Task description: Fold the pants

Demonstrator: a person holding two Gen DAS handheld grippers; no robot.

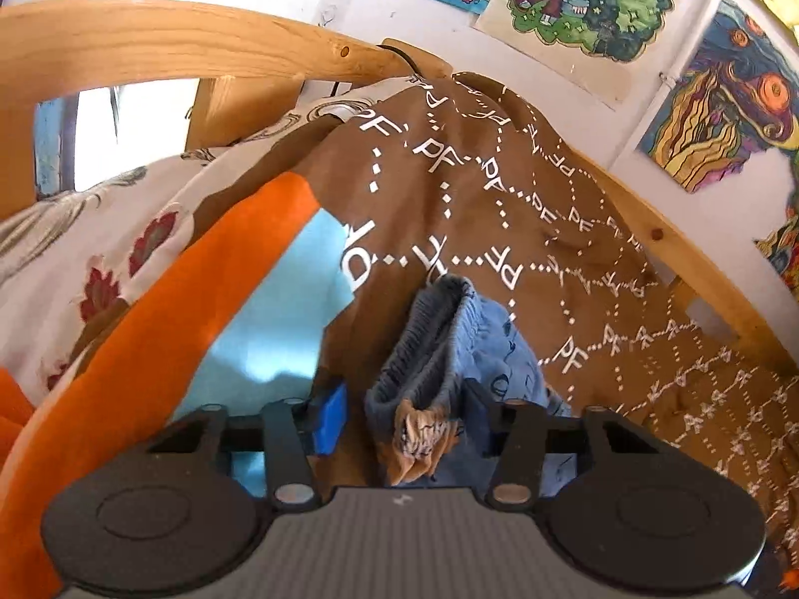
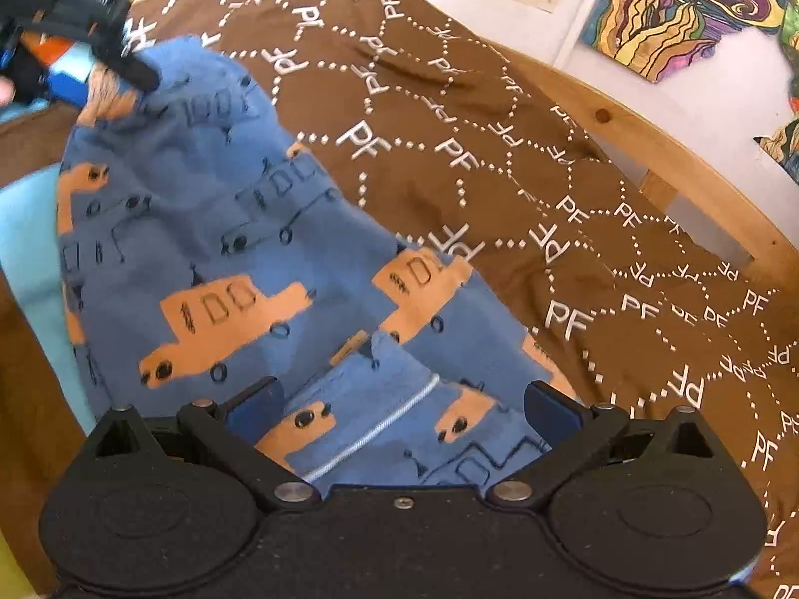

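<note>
On brown blanket (image 2: 499,159) | pants (image 2: 209,229) | left hand-held gripper (image 1: 404,414) clamps waistband | right hand-held gripper (image 2: 399,414) apart

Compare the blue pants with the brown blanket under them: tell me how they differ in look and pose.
The pants are blue with orange trucks; the blanket is brown with white PF letters in dotted hexagons. The pants are bunched, with the left gripper and right gripper at either end; the blanket lies spread across the bed. The pants cover little; the blanket spans far more. Both are soft printed fabric.
</note>
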